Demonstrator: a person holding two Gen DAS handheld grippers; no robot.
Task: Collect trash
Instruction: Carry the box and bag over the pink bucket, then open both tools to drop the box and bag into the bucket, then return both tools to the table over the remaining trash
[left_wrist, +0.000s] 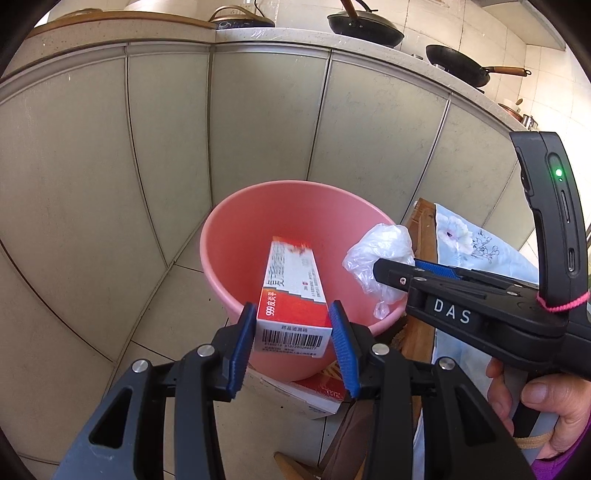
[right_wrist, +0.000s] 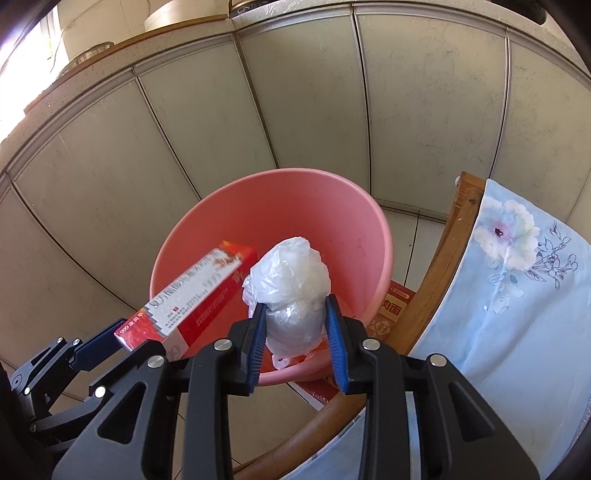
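Left wrist view: left hand-held gripper (left_wrist: 293, 334) is clamped on the barcode end of a red-and-white carton (left_wrist: 291, 291), blue pads pressing both side faces. Carton's long axis runs straight ahead from the jaws and slopes down into the pink bucket (left_wrist: 221, 266), far end already past the rim. Bucket sits on the tiled floor against the grey cabinet doors (left_wrist: 166, 147), pans up on the counter (left_wrist: 280, 35). Right hand-held gripper (left_wrist: 384, 271) comes in from the right, holding a crumpled clear plastic bag (left_wrist: 380, 254) at the bucket's right rim. Right wrist view: right hand-held gripper (right_wrist: 297, 332) is closed at a narrow gap on the plastic bag (right_wrist: 288, 284), which sticks out ahead of the tips, over the bucket (right_wrist: 369, 236) opening near the closer wall. Carton (right_wrist: 192, 295) enters from the left, angled into the bucket. Both loads sit above the opening; my read is release comes next, and both hands look equally near.
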